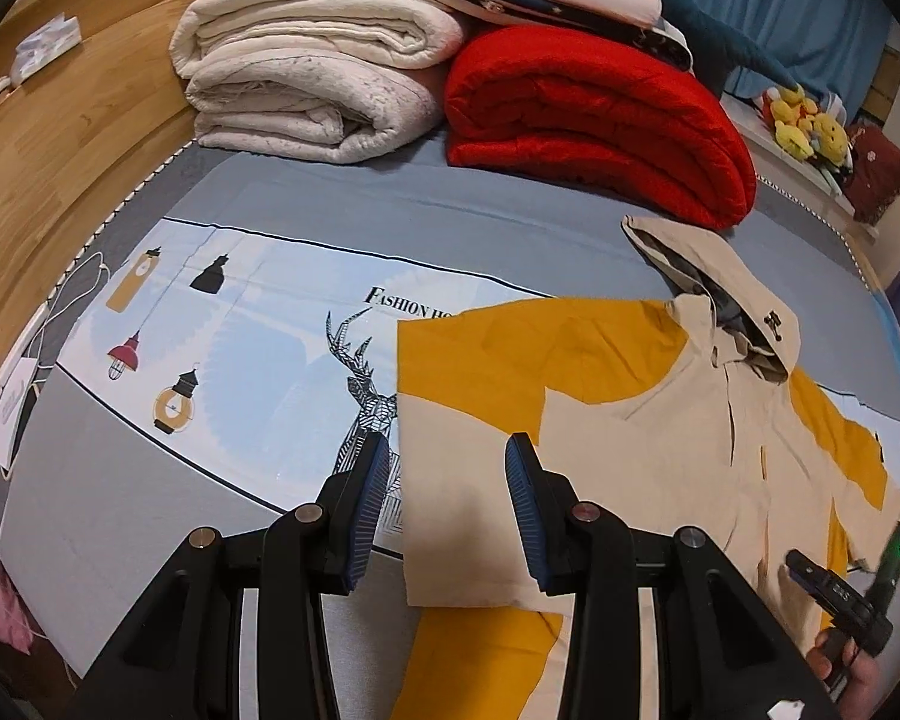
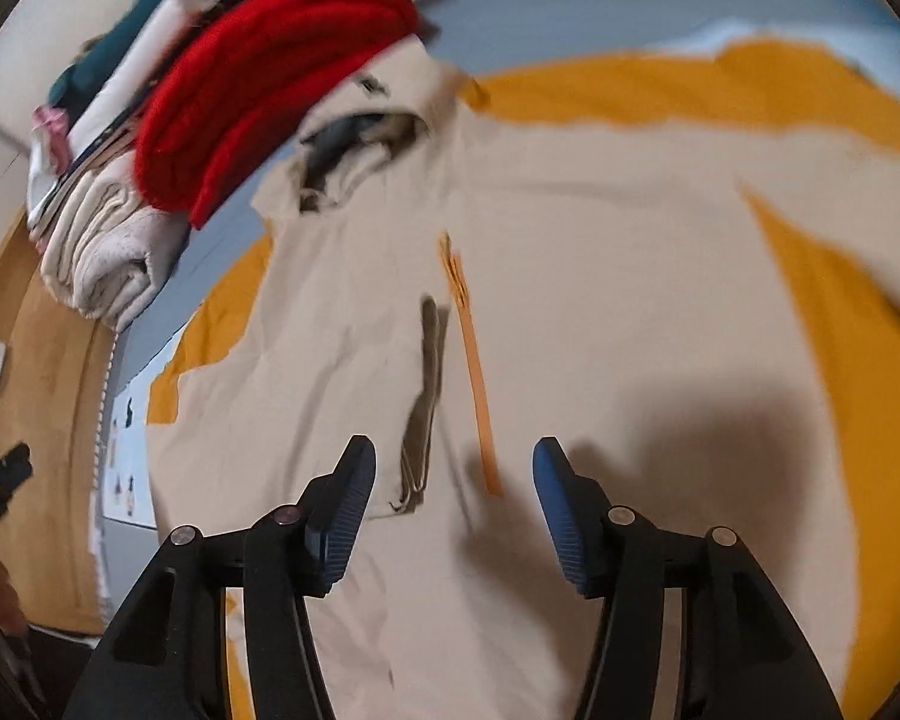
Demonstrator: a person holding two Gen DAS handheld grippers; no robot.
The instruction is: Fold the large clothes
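Observation:
A beige and yellow hooded jacket (image 1: 660, 450) lies front up on the bed, its hood (image 1: 708, 288) pointing toward the folded blankets. Its left side is folded in, leaving a straight edge. My left gripper (image 1: 447, 462) hovers open over that edge, and the flat beige fabric below is not pinched. In the blurred right wrist view, my right gripper (image 2: 453, 468) stands open above the jacket (image 2: 570, 300) near the orange zipper (image 2: 477, 378), with nothing between its fingers. The right gripper also shows at the lower right of the left wrist view (image 1: 834, 588).
A red blanket (image 1: 594, 120) and a rolled white quilt (image 1: 306, 90) are stacked at the head of the bed. A wooden headboard (image 1: 60, 138) runs along the left. The printed sheet (image 1: 240, 330) lies bare left of the jacket. A white cable (image 1: 60, 306) trails at the bed's edge.

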